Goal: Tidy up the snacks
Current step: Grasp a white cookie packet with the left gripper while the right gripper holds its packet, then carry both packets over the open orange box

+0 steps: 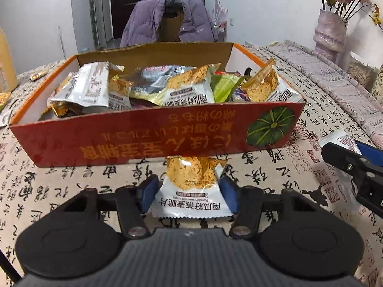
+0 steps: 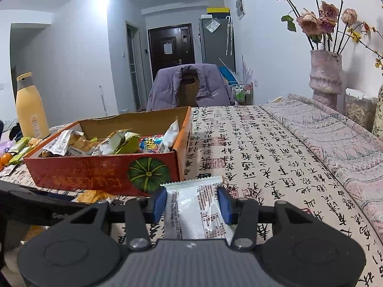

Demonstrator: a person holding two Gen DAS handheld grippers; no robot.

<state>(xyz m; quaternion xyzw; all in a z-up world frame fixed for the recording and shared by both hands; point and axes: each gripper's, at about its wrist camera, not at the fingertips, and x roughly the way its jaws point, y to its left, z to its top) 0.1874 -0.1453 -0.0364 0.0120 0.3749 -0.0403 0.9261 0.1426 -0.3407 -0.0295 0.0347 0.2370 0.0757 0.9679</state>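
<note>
A red cardboard box [image 1: 153, 134] with a green pumpkin picture sits on the table, holding several snack packets [image 1: 186, 88]. It also shows in the right wrist view [image 2: 103, 169]. My left gripper [image 1: 189, 195] is shut on an oat crisp packet [image 1: 191, 189], just in front of the box's near wall. My right gripper [image 2: 192, 205] is shut on a white snack packet [image 2: 196, 210], back side up, near the box's right front corner. The right gripper also shows at the right edge of the left wrist view [image 1: 354, 165].
The tablecloth [image 2: 263, 157] has calligraphy print. A yellow bottle [image 2: 30, 106], loose snacks [image 2: 18, 149] and an orange fruit [image 2: 6, 159] lie left of the box. A vase of dried roses [image 2: 325, 76] stands at the back right. A chair with a purple jacket [image 2: 189, 87] is behind the table.
</note>
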